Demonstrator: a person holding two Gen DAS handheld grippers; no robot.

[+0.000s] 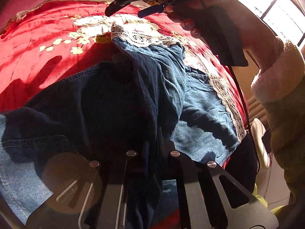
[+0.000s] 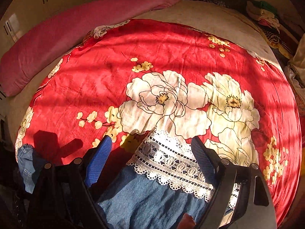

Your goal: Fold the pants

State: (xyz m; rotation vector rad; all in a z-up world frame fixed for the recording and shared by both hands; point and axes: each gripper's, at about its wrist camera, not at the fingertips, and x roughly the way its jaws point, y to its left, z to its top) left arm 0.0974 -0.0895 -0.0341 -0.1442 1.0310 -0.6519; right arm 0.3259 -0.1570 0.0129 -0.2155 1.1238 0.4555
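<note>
Blue denim pants [image 1: 167, 87] with white lace hems [image 2: 171, 162] lie rumpled on the red flowered bedspread [image 2: 171, 43]. The left gripper [image 1: 152, 145] is clenched on a dark fold of the pants; the right gripper [image 2: 150, 150] is released, straddling the far hem.

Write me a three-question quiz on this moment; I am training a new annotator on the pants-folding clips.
1. True or false: the right gripper has its jaws closed on the lace hem.
2. What is the left gripper clamped on?
A. the pink blanket
B. a bunched fold of the denim pants
C. nothing
3. Fill in: the pants lie on a red ______ bedspread.

Key:
1. False; the jaws stand open on either side of the hem.
2. B
3. floral
</note>
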